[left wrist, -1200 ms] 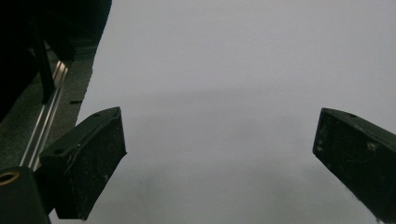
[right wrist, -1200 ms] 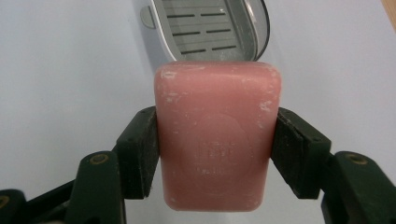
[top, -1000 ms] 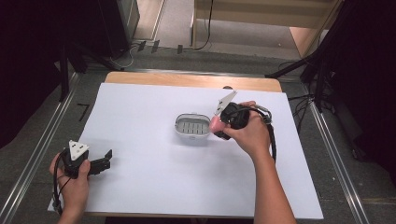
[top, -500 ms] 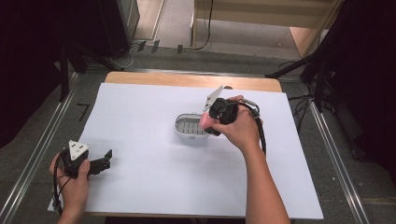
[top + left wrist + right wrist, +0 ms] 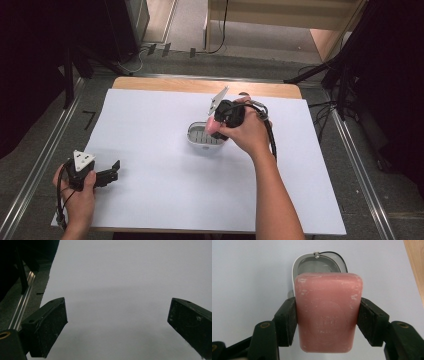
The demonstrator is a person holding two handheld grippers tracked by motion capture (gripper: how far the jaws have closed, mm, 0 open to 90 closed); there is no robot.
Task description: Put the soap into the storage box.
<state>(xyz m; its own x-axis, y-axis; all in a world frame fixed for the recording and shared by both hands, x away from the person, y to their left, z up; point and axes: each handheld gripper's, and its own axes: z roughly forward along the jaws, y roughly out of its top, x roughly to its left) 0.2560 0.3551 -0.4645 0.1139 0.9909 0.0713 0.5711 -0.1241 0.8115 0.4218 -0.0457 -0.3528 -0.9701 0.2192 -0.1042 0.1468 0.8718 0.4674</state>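
Both jaws of the right gripper (image 5: 327, 322) pinched a pink soap bar (image 5: 328, 312) over the white soap dish (image 5: 200, 140); left gripper (image 5: 102, 176) sat spread wide over white sheet (image 5: 150, 200).

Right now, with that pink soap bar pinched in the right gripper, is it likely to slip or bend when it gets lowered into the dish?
The soap bar looks rigid: it keeps its block shape between the right gripper jaws, so bending seems unlikely. Its smooth, rounded sides could be slippery, so it may slide if the grip eases. Flat-faced, it should settle rather than roll in the dish.
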